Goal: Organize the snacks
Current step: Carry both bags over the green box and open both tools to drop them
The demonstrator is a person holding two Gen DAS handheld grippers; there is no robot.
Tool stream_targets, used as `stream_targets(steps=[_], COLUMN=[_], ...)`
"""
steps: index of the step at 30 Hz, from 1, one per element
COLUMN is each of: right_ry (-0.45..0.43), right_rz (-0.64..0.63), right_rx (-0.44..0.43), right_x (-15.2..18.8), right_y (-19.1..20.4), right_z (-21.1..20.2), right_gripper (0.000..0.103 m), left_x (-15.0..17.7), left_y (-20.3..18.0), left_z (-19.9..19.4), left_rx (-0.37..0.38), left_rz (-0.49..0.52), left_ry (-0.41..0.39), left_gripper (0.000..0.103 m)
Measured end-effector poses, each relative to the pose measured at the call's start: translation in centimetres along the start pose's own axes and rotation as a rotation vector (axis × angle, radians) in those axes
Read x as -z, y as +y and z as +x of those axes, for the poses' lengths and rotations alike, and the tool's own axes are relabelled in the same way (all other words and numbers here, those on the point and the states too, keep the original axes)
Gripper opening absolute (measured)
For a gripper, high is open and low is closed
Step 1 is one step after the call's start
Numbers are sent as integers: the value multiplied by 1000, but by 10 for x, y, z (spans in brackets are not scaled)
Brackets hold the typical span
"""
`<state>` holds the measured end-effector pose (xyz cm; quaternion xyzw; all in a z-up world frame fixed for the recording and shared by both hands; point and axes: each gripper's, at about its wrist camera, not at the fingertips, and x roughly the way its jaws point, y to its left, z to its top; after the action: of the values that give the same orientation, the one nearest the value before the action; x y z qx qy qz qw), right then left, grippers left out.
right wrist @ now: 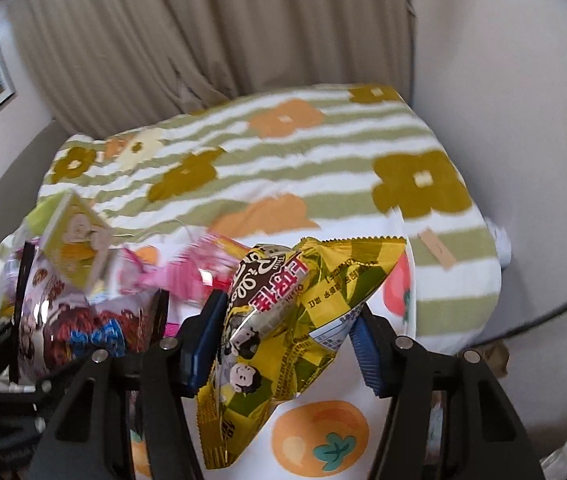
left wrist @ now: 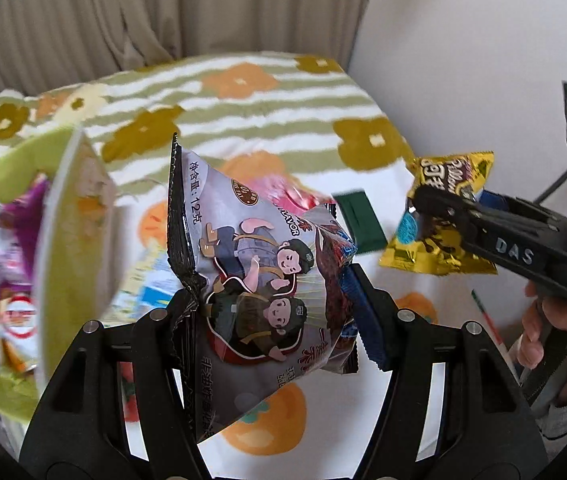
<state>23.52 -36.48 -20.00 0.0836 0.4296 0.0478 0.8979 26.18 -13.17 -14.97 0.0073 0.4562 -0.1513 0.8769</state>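
My left gripper point(left wrist: 271, 296) is shut on a grey snack pouch point(left wrist: 259, 264) printed with two cartoon soldiers, held above the table. My right gripper point(right wrist: 283, 332) is shut on a gold snack pouch point(right wrist: 283, 320) with brown lettering. In the left wrist view the right gripper point(left wrist: 423, 208) holds that gold pouch point(left wrist: 443, 216) in the air at the right. In the right wrist view the grey pouch point(right wrist: 83, 320) shows at the lower left. A green box point(left wrist: 67, 248) holding several snack packets stands at the left.
A cloth with green stripes and orange flowers point(left wrist: 243, 112) covers the table. A pink packet point(left wrist: 287, 192) and a dark green packet point(left wrist: 359, 220) lie on it behind the grey pouch. A beige curtain point(right wrist: 203, 40) hangs behind the table.
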Motion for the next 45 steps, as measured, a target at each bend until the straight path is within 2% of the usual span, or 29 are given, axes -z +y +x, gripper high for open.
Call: stream_targets(steps=[8, 17, 22, 28, 34, 36, 37, 39, 42, 45], right_ry=[-82, -113, -86, -44, -12, 1, 8, 21, 41, 51], right_rz=[-106, -205, -236, -265, -261, -258, -255, -252, -254, -267], right_rx=[-116, -251, -299, -308, -272, -252, -242, -219, -193, -182], right_x=[-23, -30, -23, -8, 4, 11, 13, 18, 24, 30], right_y=[61, 172, 230, 287, 322, 331, 333, 338, 341, 344], right_z=[-46, -58, -46, -27, -15, -13, -11, -9, -5, -3], right_gripper=[55, 55, 55, 55, 55, 55, 55, 55, 55, 55], left_x=[-13, -5, 5, 29, 51, 54, 55, 59, 65, 73], left_y=[57, 156, 212, 271, 310, 317, 321, 325, 336, 342], left_z=[-75, -125, -133, -125, -106, -102, -100, -98, -101, -111], left_rx=[-89, -173, -205, -226, -148, -98, -101, -126, -87, -87], left_rz=[-43, -127, -149, -121, -94, -66, -55, -39, -72, -104], left_ry=[-103, -129, -100, -18, 45, 22, 19, 5, -1, -15], left_gripper=[60, 60, 60, 60, 61, 77, 101, 103, 103, 103])
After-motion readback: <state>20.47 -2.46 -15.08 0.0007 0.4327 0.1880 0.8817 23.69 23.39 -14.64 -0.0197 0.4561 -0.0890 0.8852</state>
